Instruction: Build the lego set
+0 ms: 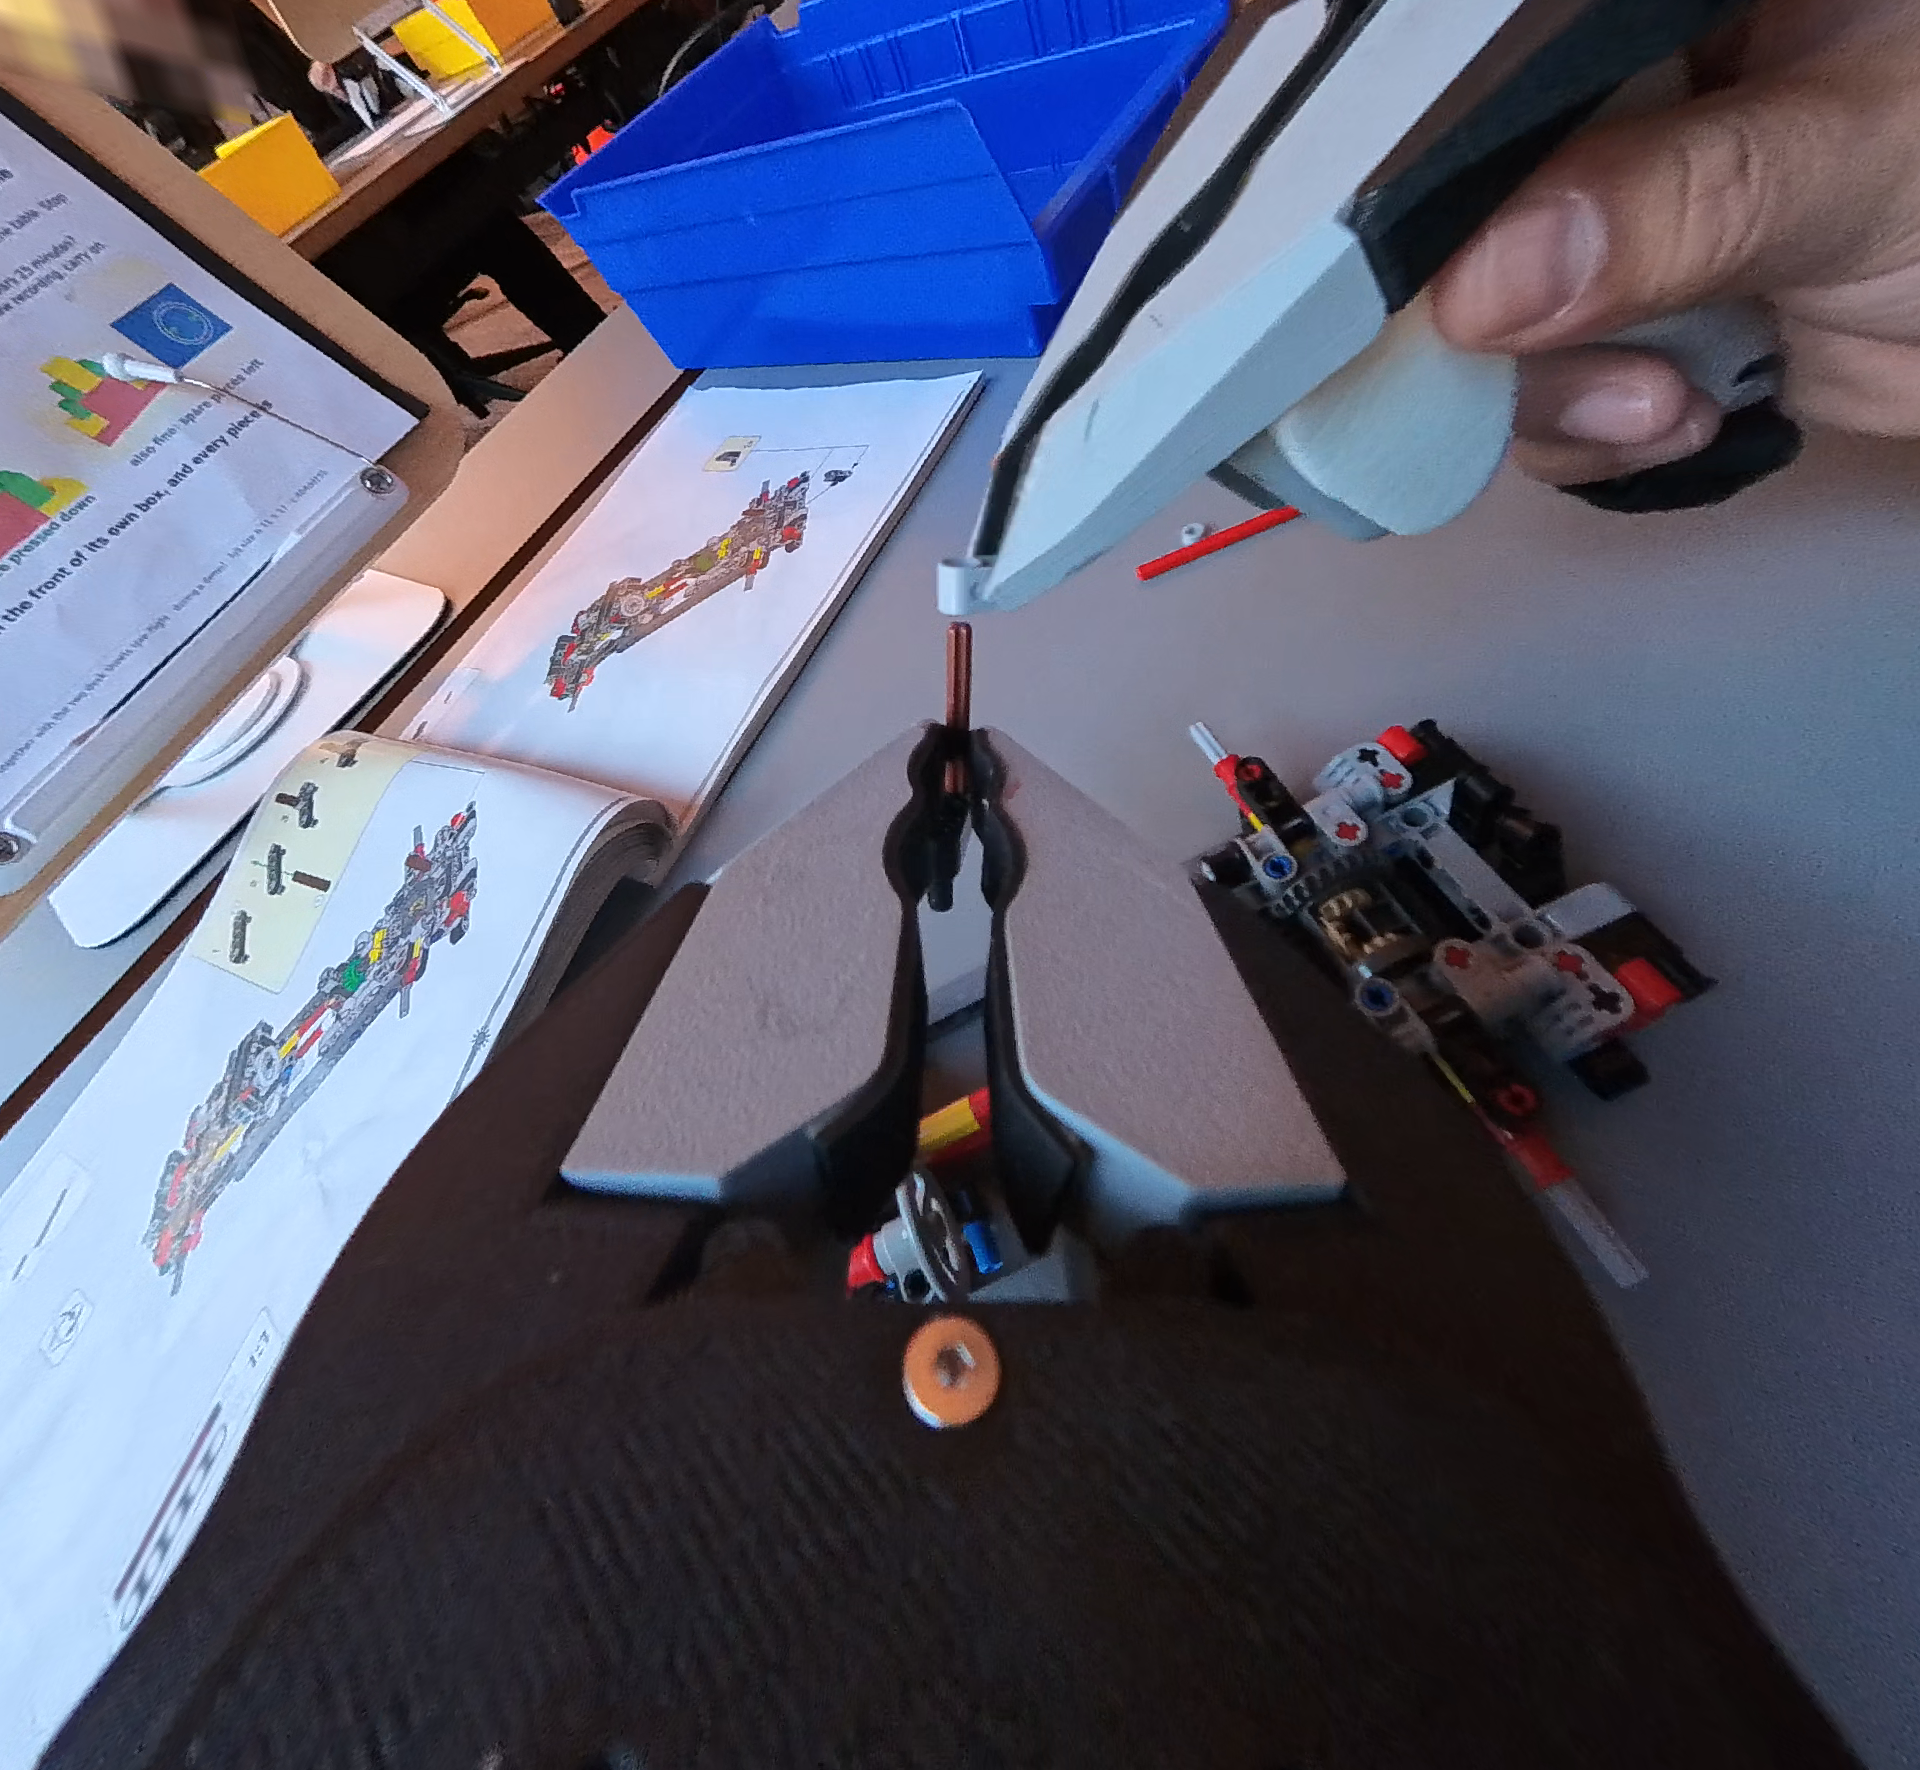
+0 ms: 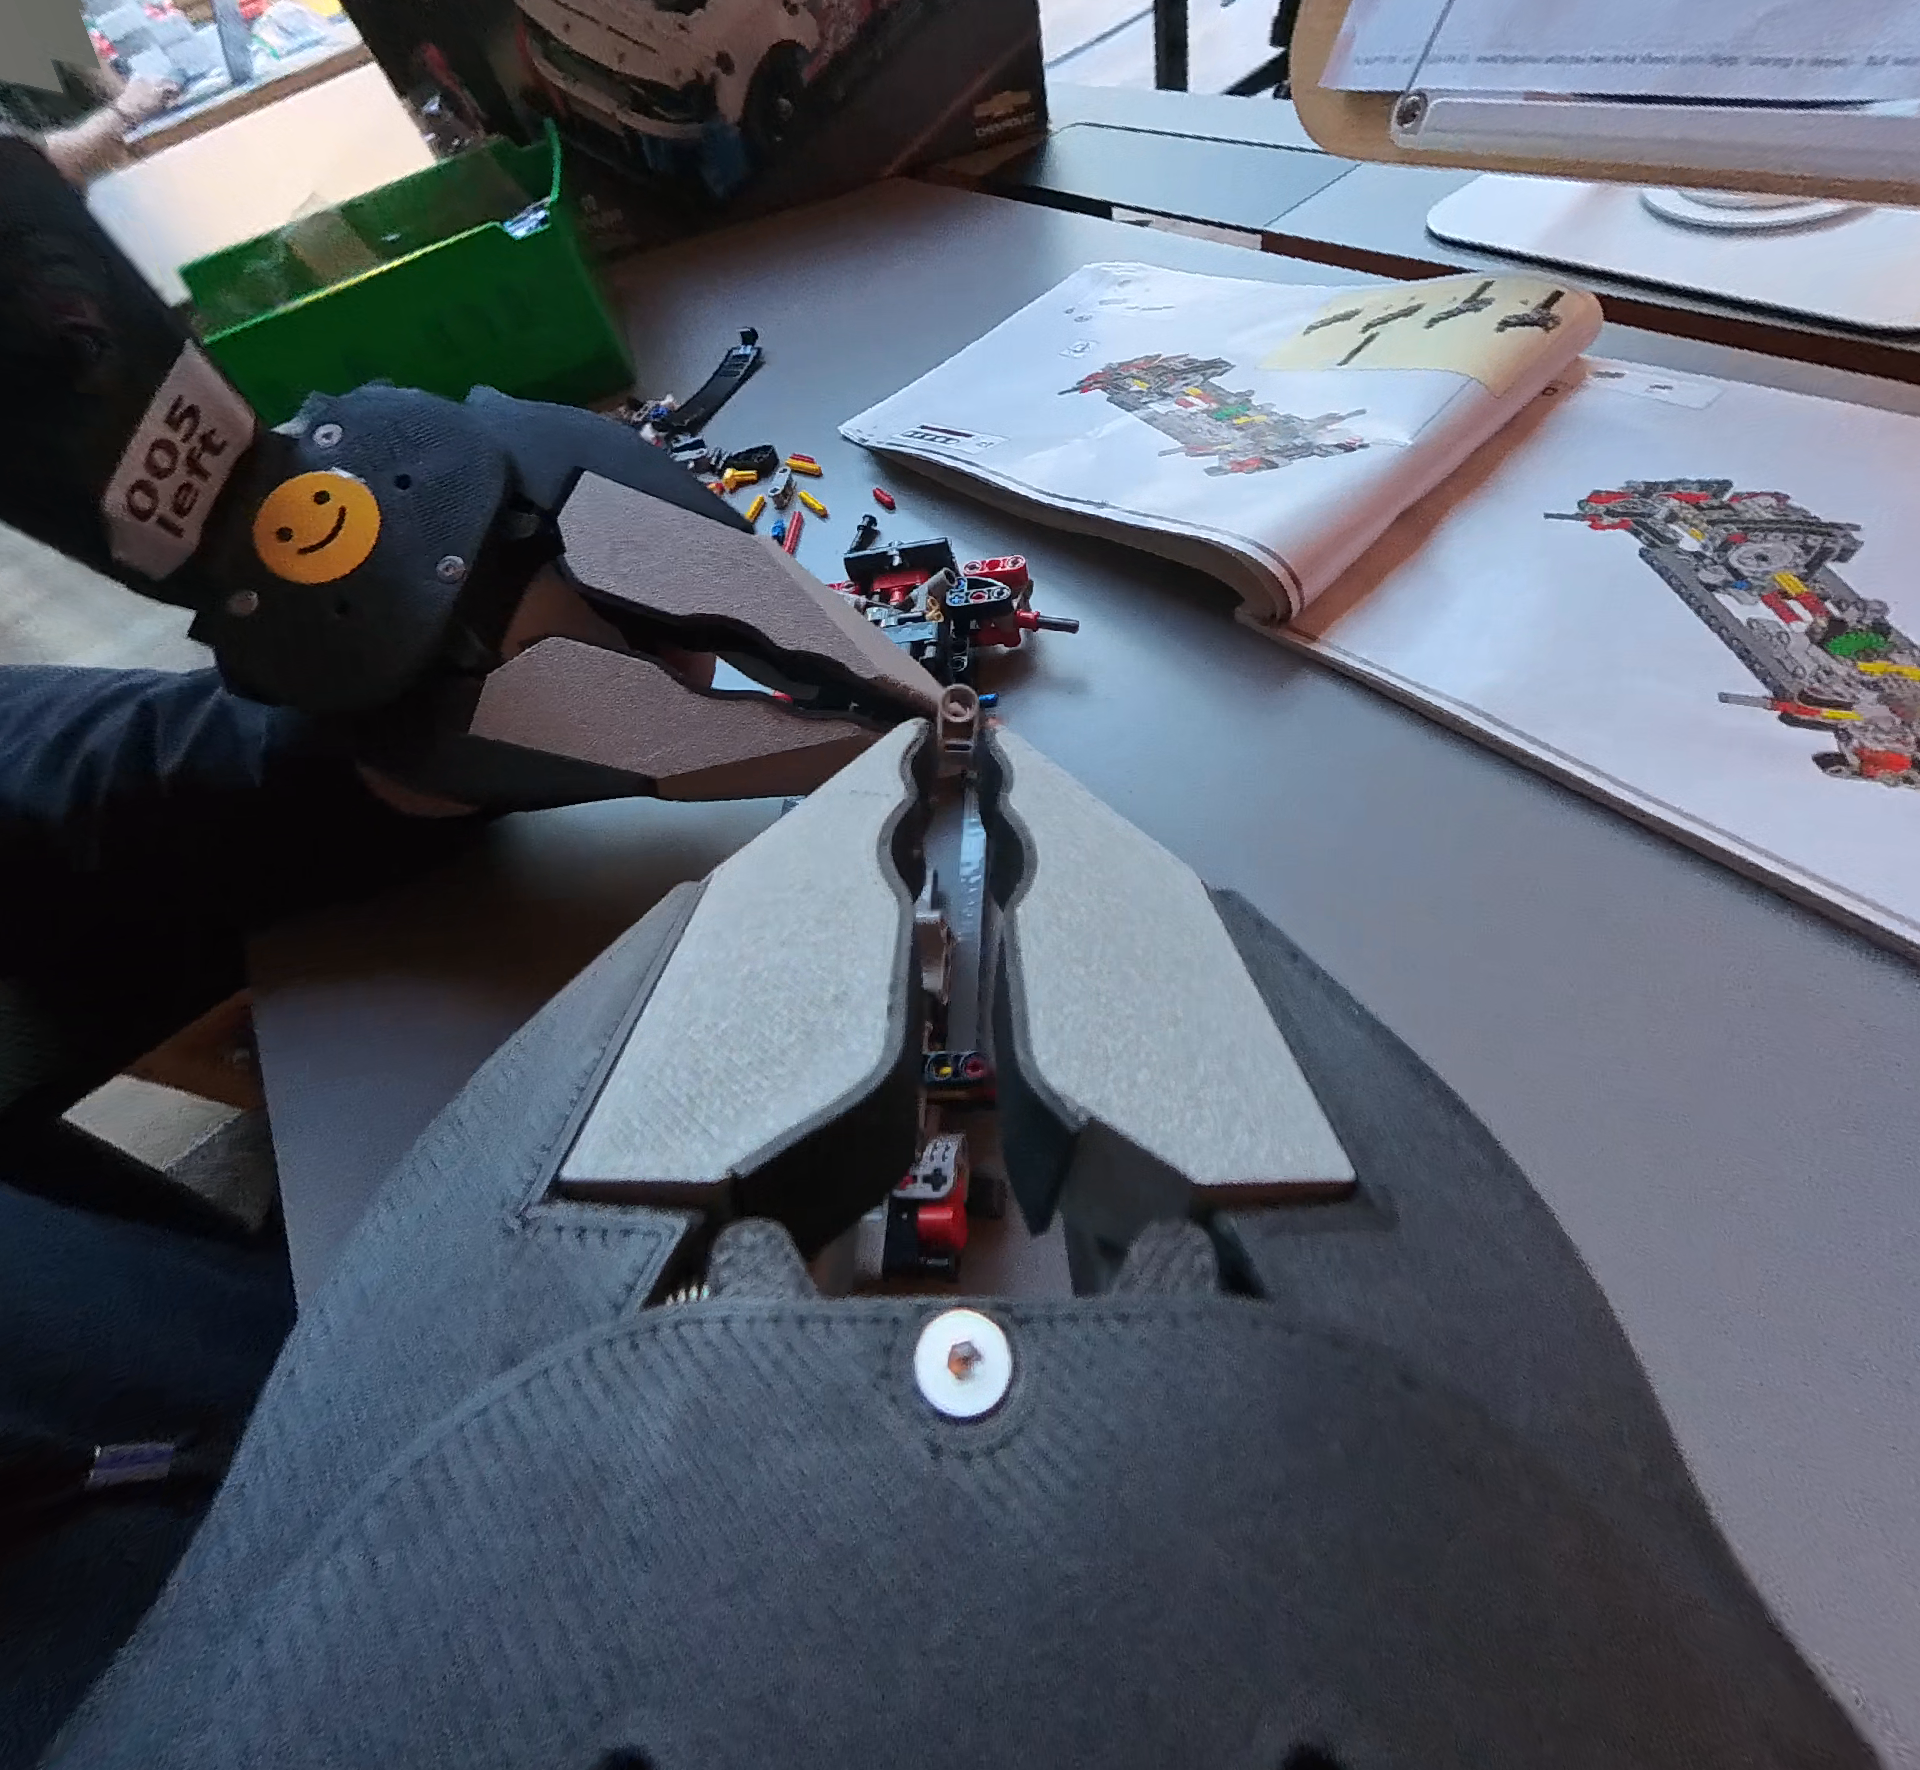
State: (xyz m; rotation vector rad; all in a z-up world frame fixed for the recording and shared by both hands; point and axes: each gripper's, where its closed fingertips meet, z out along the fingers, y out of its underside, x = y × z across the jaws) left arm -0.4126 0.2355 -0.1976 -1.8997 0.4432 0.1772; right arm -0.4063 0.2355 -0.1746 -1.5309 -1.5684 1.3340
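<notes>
1. Left gripper (image 1: 958, 746) clamped on a thin brown axle (image 1: 958, 676), rod poking up past the fingertips.
2. Right gripper (image 2: 956, 749) pinched on a small grey connector (image 2: 957, 718), its round hole hovering just above the axle's tip, not yet touching.
3. Both held above the grey tabletop (image 1: 1455, 640), tips nearly meeting.
4. Just to the right, a partly built brick assembly (image 1: 1455, 910); farther off, a loose red axle (image 1: 1216, 544).
5. To the left, an open instruction booklet (image 1: 727, 557); behind it a blue bin (image 1: 883, 245).
6. Beyond the left gripper, scattered small parts (image 2: 774, 484), a green bin (image 2: 416, 307).
</notes>
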